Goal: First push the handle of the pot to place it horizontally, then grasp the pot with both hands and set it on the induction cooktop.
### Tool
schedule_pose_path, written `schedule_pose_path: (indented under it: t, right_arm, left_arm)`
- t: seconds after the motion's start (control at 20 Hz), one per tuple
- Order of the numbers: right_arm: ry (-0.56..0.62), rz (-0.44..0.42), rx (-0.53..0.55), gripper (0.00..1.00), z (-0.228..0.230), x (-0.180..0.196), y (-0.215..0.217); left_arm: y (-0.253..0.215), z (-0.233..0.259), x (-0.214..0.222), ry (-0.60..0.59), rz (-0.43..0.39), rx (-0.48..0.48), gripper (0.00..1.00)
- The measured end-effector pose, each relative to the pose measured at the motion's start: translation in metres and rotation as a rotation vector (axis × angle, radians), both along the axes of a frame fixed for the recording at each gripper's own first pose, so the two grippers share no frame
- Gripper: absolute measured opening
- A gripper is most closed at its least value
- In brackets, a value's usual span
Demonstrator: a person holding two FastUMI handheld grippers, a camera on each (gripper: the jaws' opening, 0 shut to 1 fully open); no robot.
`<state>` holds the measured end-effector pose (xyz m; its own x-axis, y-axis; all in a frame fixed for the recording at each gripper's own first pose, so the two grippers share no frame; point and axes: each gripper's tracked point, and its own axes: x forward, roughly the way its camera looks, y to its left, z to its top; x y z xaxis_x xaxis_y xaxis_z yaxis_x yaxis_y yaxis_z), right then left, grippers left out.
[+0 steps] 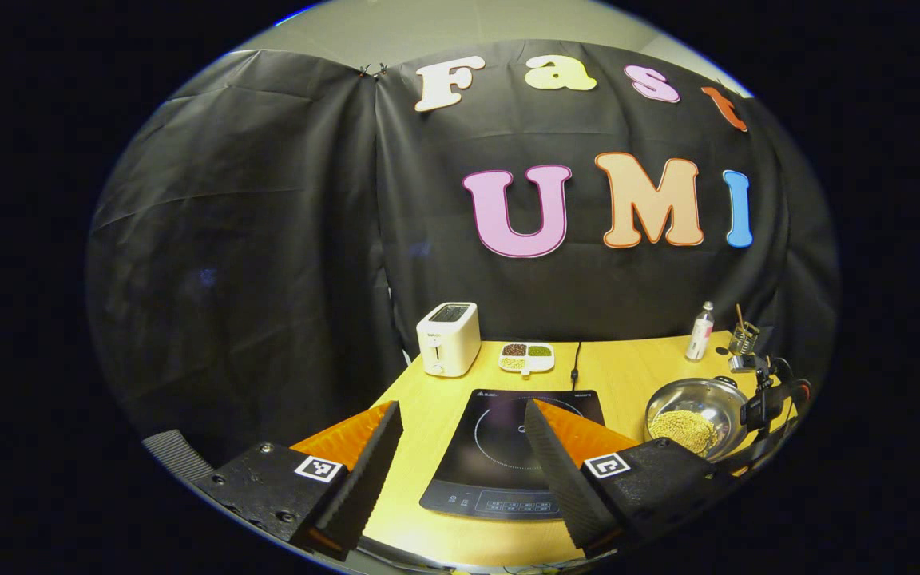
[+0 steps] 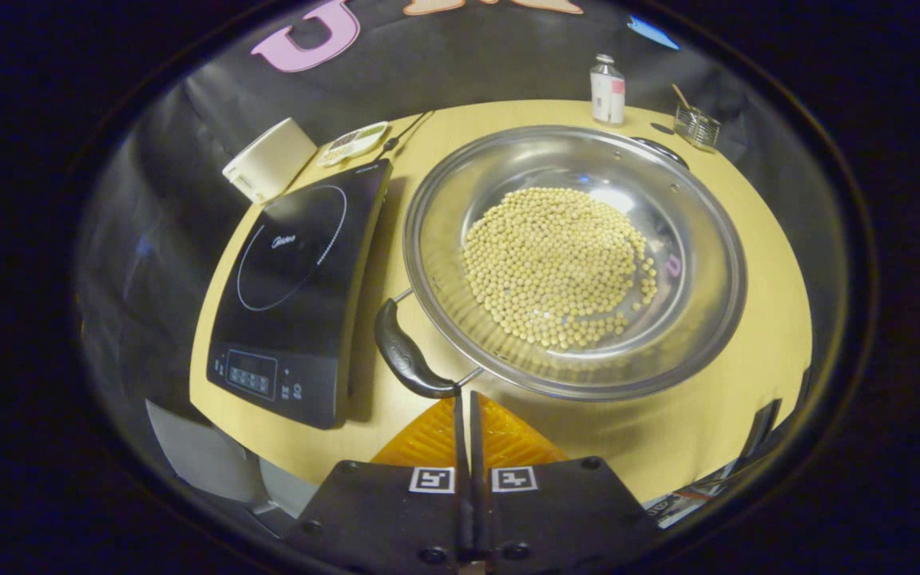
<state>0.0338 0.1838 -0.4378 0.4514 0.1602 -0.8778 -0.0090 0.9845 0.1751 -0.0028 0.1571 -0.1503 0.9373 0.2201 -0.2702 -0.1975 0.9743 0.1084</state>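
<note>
In the left gripper view we see our left gripper (image 1: 460, 447) held above the near edge of the table (image 1: 612, 375), its fingers spread wide and holding nothing. Ahead and to its left stands a toaster (image 1: 448, 338), then a small dish of beans (image 1: 526, 357). The cooktop (image 1: 512, 455) lies straight ahead between the fingers. Further right sits the pot (image 1: 695, 415), with the other gripper (image 1: 763, 399) at its far side. In the right gripper view the cooktop (image 2: 292, 287) lies to the left of our right gripper (image 2: 466, 423), whose fingers are pressed together with nothing between them. Their tips sit just beside the pot's black handle (image 2: 408, 355); we cannot tell whether they touch it. The pot (image 2: 691, 319), full of yellow beans (image 2: 556, 267), rests on the table (image 2: 771, 271) just ahead, beside the cooktop. A bottle (image 2: 607, 89) and a small jar (image 2: 696, 126) stand beyond it.
</note>
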Motion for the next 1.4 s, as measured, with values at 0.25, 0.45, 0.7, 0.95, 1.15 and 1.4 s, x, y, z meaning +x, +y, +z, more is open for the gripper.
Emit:
schedule_pose_path:
  t: [0.25,0.45,0.7,0.95,1.15,1.4]
  right_arm:
    - [-0.040,-0.102,0.114,0.00,0.005,0.023,0.029]
    - [-0.078,-0.156,0.123,0.02,0.004,0.039,0.037]
    - [-0.114,-0.232,0.113,0.02,0.004,0.061,0.039]
    - [-0.130,-0.295,0.131,0.02,0.007,0.076,0.045]
    - [-0.140,-0.325,0.131,0.02,0.008,0.087,0.043]
    - [-0.183,-0.308,0.113,0.02,0.018,0.103,0.043]
  left_arm:
    - [0.003,0.000,-0.009,0.004,0.006,-0.003,0.94]
    - [0.007,0.000,-0.014,0.006,0.008,0.008,0.94]
    - [0.010,0.002,-0.020,0.006,0.005,0.016,0.95]
    - [0.009,0.001,-0.020,0.009,-0.008,0.018,0.95]
    - [0.007,0.002,-0.019,0.010,-0.021,0.024,0.97]
    - [0.007,0.001,-0.015,0.011,-0.029,0.021,0.97]
